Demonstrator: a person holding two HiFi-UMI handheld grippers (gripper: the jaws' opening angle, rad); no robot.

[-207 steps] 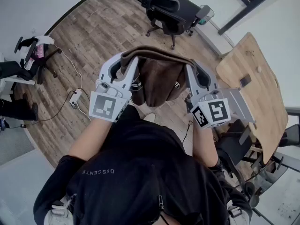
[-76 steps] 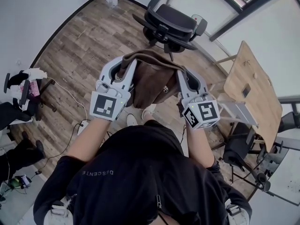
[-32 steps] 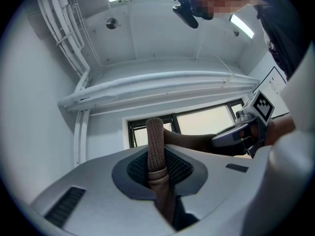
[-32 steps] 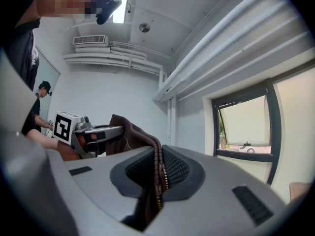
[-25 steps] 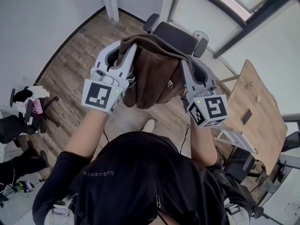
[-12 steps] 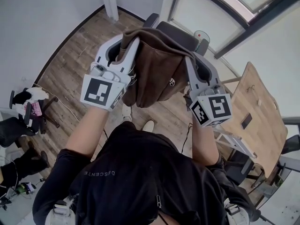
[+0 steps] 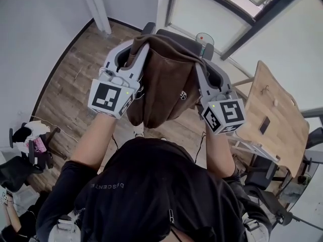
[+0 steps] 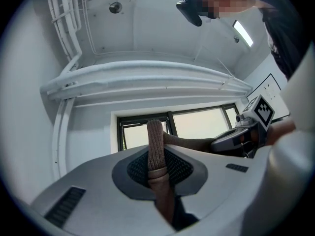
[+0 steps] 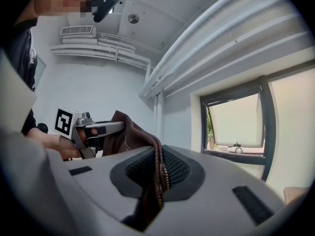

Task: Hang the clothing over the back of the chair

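We had left claw point(image 7: 137, 46) and right claw point(image 7: 201, 67) clamped on the brown jacket point(image 7: 166, 84). Draped lopsided, it could've slid off the chair point(image 7: 184, 38).

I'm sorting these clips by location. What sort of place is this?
Probably an office or meeting room: a black office chair on a wood-plank floor, a long wooden table to one side, and a dark-framed window in a plain white wall.

Clothing point(image 7: 166, 79) before the chair point(image 7: 173, 34) (table point(image 7: 280, 110) to the right)
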